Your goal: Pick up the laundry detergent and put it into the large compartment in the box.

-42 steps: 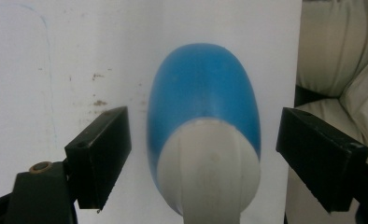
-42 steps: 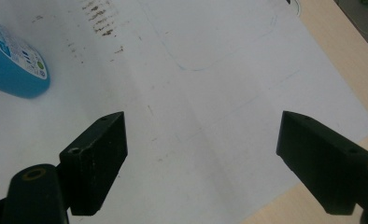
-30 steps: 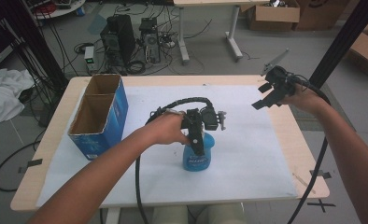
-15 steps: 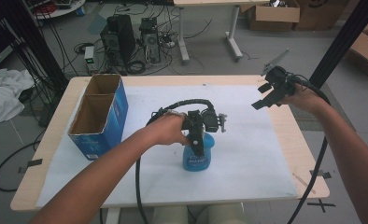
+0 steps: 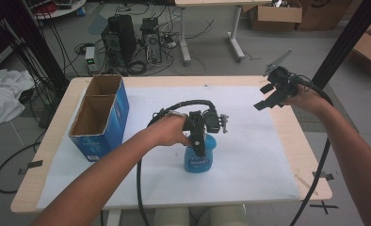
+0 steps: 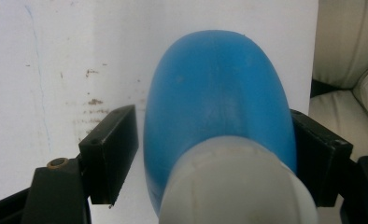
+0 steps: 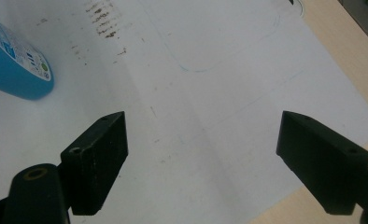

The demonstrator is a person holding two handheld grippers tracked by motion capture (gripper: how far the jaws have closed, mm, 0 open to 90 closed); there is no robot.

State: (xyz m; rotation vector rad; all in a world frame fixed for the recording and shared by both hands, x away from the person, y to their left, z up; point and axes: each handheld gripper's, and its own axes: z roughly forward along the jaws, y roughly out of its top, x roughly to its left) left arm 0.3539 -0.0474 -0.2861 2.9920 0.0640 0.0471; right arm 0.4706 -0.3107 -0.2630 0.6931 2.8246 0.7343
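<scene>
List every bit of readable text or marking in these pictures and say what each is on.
Blue bottle: a label with white print in the high view, too blurred to read.
Same bottle's label in the right gripper view: small print and icons, too small to read.
Blue cardboard box: faint marks on its side, illegible.
Nothing else carries text.

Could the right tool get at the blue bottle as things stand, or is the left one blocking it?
Probably only partly. The left tool straddles the blue bottle from above with its jaws at both sides, so the top is taken; the bottle's lower body facing the open right tool looks free.
</scene>
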